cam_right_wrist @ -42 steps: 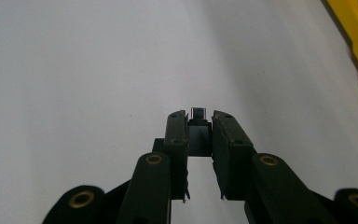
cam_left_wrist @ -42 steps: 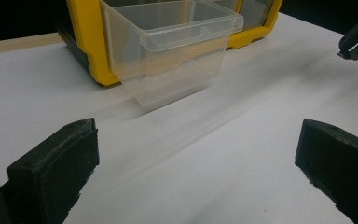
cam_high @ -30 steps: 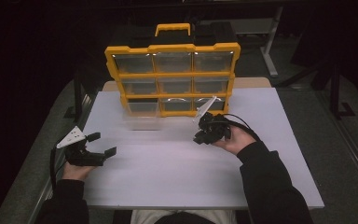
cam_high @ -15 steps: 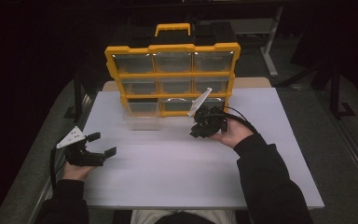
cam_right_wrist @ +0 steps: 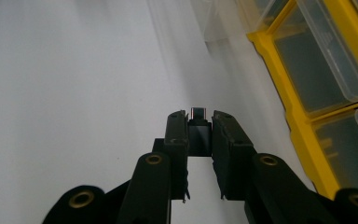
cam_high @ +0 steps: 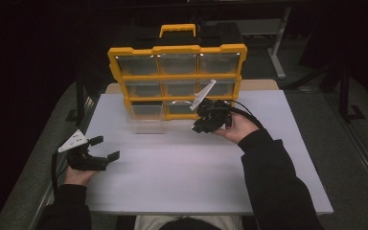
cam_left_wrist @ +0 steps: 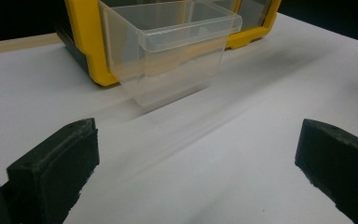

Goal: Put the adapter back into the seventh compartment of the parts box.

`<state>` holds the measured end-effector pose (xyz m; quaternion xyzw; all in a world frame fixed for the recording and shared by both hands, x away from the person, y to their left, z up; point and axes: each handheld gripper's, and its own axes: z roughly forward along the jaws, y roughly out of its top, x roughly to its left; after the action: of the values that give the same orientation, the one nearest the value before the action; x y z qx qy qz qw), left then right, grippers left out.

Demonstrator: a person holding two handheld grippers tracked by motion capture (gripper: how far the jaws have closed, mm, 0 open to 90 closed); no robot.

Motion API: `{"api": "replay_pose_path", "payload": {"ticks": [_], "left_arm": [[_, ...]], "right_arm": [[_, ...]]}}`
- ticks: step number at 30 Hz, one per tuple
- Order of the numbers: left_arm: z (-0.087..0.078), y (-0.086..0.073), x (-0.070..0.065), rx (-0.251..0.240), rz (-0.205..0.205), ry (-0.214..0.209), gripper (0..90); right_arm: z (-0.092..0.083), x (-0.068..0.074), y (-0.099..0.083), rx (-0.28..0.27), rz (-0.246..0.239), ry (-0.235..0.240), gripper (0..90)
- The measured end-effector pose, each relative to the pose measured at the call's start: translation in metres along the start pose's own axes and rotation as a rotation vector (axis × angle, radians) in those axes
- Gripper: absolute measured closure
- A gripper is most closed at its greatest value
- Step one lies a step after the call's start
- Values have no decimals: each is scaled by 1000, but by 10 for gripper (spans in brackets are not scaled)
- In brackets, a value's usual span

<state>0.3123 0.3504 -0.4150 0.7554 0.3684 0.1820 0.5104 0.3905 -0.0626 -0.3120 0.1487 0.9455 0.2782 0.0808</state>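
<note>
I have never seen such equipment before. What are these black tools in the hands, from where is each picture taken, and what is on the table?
A person sits at a white table and holds a hand-operated two-jaw gripper in each hand. The high view looks down from above. The other two pictures come from small cameras riding on the grippers, looking along their black jaws. The left gripper is open and holds nothing. The right gripper is shut on a small dark adapter with a metal tip. At the back stands a yellow organizer with clear drawers; one clear drawer is pulled out at its lower left.
</note>
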Motion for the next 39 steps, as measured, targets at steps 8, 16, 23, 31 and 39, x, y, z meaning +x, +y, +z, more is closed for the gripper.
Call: {"api": "replay_pose_path", "payload": {"ticks": [8, 16, 23, 31, 39], "left_arm": [[0, 0, 0, -2, 4, -1, 0], [-1, 0, 0, -2, 1, -2, 0], [-1, 0, 0, -1, 2, -2, 0], [-2, 0, 0, 1, 1, 0, 0], [-2, 0, 0, 1, -1, -1, 0]], "right_arm": [[-3, -6, 10, 5, -3, -11, 751], [-7, -11, 17, 6, -3, -22, 751], [-7, -14, 25, 10, -10, -24, 752], [-10, -17, 36, 6, -21, -31, 751], [-8, -18, 47, 7, -31, -27, 751]]}}
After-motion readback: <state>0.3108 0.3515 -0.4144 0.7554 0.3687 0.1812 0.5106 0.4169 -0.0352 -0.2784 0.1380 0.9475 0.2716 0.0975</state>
